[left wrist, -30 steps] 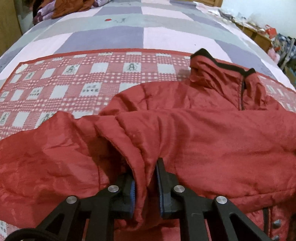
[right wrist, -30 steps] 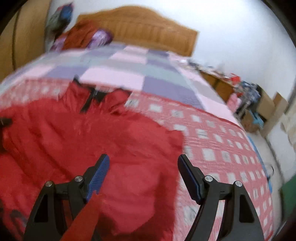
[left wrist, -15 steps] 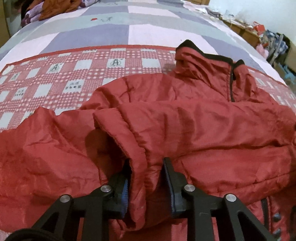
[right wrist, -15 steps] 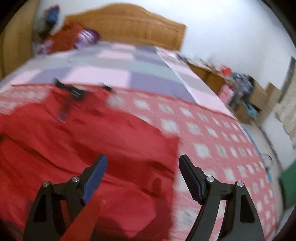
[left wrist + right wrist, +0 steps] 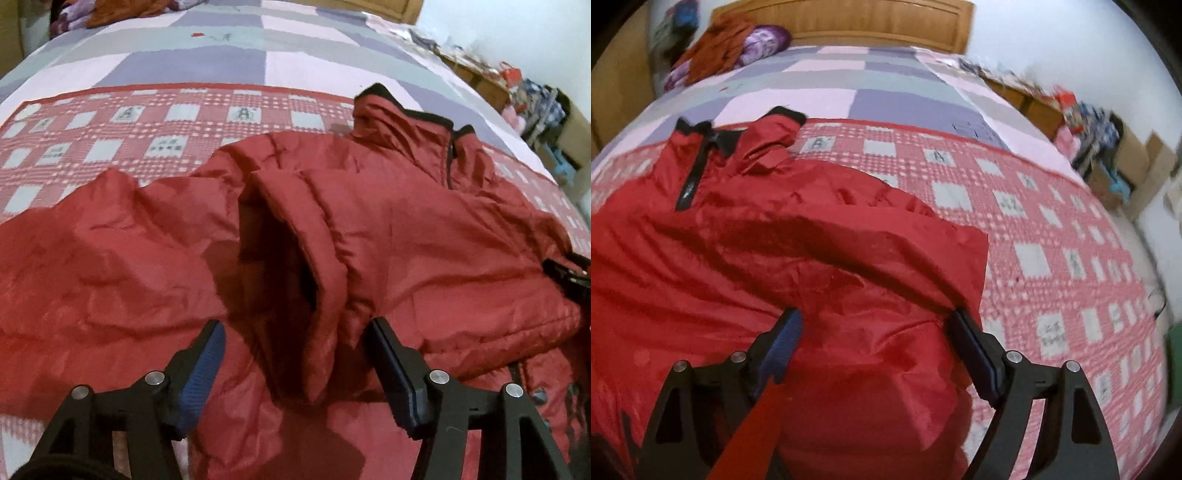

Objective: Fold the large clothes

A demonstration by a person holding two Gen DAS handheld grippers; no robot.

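A large red padded jacket (image 5: 424,236) with a black-edged collar (image 5: 410,107) lies spread on the bed, its zip front up. One sleeve is folded across the body, and its cuff (image 5: 325,295) lies between the jaws of my left gripper (image 5: 295,354), which is open and not pinching it. In the right wrist view the jacket (image 5: 775,258) fills the lower left, collar (image 5: 738,133) at the far side. My right gripper (image 5: 875,339) is open and sits low over the jacket's right-hand edge.
The bed carries a red-and-white checked blanket (image 5: 1052,236) over a purple, pink and grey patchwork cover (image 5: 221,59). Other clothes (image 5: 731,48) are piled by the wooden headboard (image 5: 868,22). Boxes and clutter (image 5: 1108,147) stand beside the bed on the right.
My left gripper has opened and let go of the sleeve cuff, which now rests on the jacket body. My right gripper has dropped lower toward the jacket's right edge, still open.
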